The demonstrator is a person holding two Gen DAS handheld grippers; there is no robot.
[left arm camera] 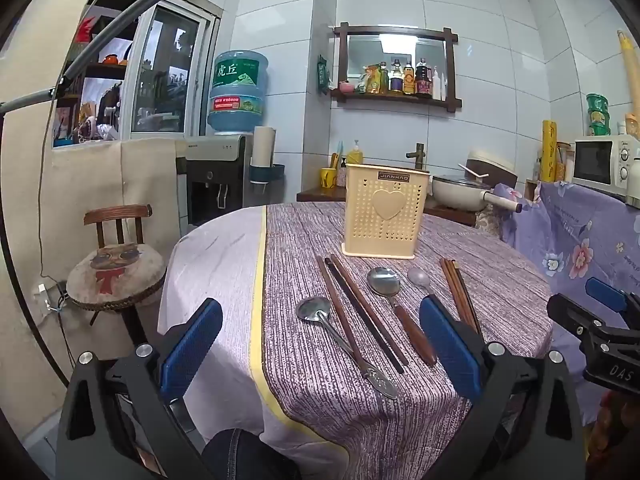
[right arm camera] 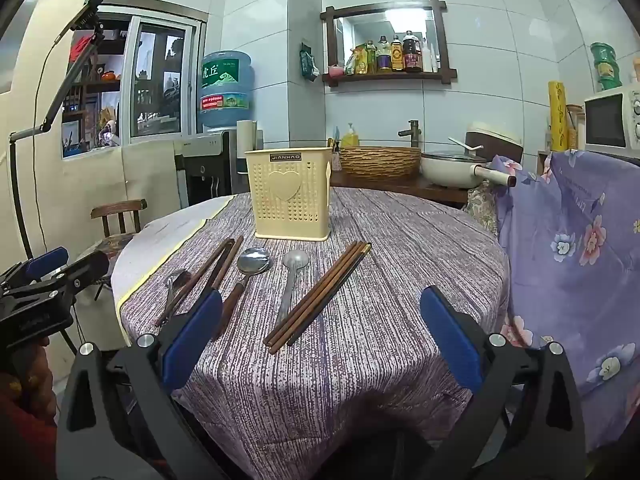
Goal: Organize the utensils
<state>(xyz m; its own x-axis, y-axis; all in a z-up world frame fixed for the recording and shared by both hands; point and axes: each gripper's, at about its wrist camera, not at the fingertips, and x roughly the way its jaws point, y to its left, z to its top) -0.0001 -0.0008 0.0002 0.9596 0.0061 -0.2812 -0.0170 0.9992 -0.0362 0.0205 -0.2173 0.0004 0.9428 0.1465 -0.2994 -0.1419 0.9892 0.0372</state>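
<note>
a home kitchen: beyond the cloth-covered table (left arm camera: pixel 400 380) stand a water dispenser (left arm camera: pixel 218 176), condiment shelf (left arm camera: pixel 396 98), microwave (left arm camera: pixel 604 160) and sink tap (left arm camera: pixel 418 155).

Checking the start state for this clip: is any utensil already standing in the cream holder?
No: the cream holder shows nothing above its rim, and the spoons and chopsticks lie flat on the tablecloth.

Hidden and cut-off parts, both wrist views

Right chopsticks (left arm camera: pixel 460 296): near ends hidden behind right finger (left arm camera: pixel 448 344) of left gripper (left arm camera: pixel 320 344). Wood-handled spoon (right arm camera: pixel 244 276): handle end hidden behind left finger (right arm camera: pixel 192 340) of right gripper (right arm camera: pixel 320 340). Holder (right arm camera: pixel 290 194) inside not visible. Shelf bottle (left arm camera: pixel 424 76) labels too small to read. Microwave (right arm camera: pixel 614 122) cut by right edge.
</note>
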